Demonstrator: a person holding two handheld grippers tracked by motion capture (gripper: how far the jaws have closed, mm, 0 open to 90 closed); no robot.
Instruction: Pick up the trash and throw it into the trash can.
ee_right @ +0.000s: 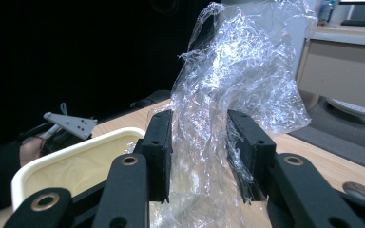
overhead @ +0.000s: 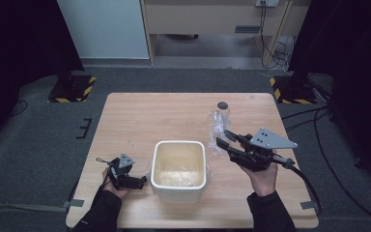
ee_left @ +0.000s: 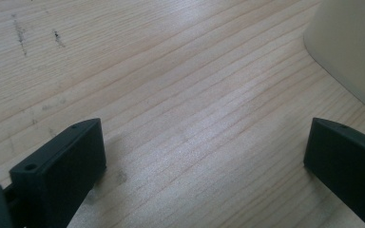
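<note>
right gripper (ee_right: 197,156) clamps plastic wrap (ee_right: 237,80) | tub (overhead: 178,170) beside | table (overhead: 140,121)

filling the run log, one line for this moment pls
right gripper: shut on plastic wrap | left gripper: open, on table | tub: between

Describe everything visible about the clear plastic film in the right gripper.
The plastic film is thin, transparent and glossy, crumpled into a wrinkled bunch. The right gripper is shut on its lower part, and the rest stands up above the black jaws. It is held over the wooden table, just right of the cream tub, apart from it.
</note>
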